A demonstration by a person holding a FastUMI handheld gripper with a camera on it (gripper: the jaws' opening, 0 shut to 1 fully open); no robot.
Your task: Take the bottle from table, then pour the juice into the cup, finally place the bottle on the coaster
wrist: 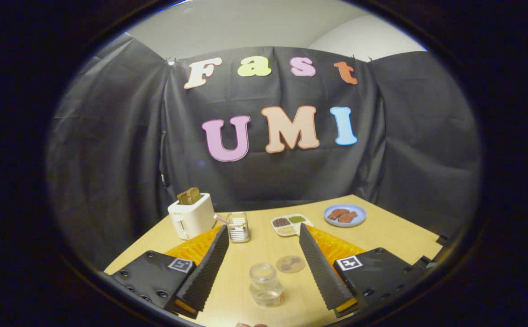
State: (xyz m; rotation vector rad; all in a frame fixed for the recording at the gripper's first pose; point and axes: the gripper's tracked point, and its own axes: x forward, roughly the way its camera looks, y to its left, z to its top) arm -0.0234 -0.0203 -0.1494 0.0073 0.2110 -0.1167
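My gripper [263, 228] is open, and its two black ribbed fingers [207, 268] are spread wide above the wooden table [382, 236]. A clear glass cup [266, 284] stands upright on the table between the fingers, close to their base. Just beyond the cup, slightly to its right, a round brownish coaster [290, 264] lies flat. Farther off, by the left fingertip, stands a small clear bottle-like container [238, 227] with a ribbed body. Nothing is held between the fingers.
A white toaster [191, 216] with bread in its slot stands at the back left, next to the container. A divided white dish [291, 224] of grains sits beyond the right fingertip. A blue plate [345, 215] of brown pieces lies at the back right. Black cloth walls close the booth behind.
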